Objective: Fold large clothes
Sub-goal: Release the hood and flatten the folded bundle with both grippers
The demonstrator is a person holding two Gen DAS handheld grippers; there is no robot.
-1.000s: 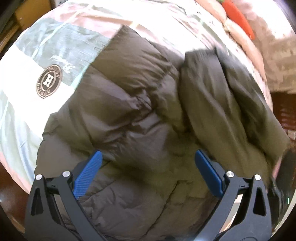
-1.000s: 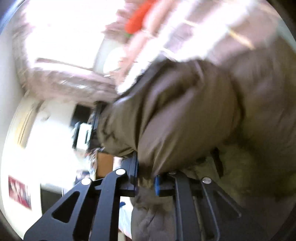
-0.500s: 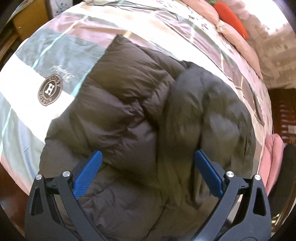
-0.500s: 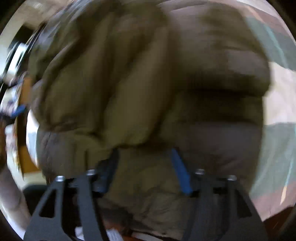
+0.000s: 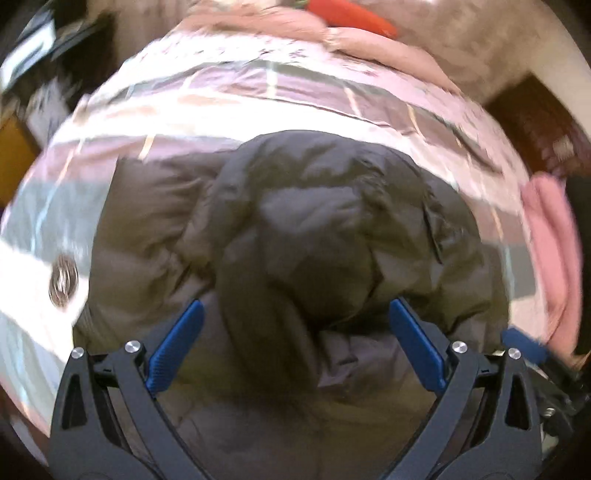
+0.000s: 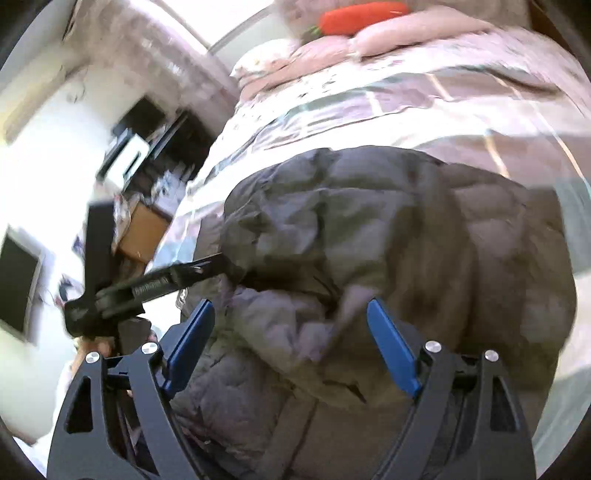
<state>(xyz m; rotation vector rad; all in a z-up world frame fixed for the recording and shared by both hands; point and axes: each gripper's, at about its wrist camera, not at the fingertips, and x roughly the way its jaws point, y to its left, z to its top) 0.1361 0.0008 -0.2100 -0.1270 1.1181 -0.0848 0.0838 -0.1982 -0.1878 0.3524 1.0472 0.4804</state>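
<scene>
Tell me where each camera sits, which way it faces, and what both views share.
Left wrist: rides the left gripper, facing down over its open fingers at the dark puffer jacket on the bed.
Right wrist: rides the right gripper, fingers open, facing the jacket; the left gripper reaches in beside it.
Shared: jacket, plaid bedspread, orange carrot plush.

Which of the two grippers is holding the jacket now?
Neither: the left gripper and right gripper both gape wide above the dark puffer jacket, with nothing between the fingers.
</scene>
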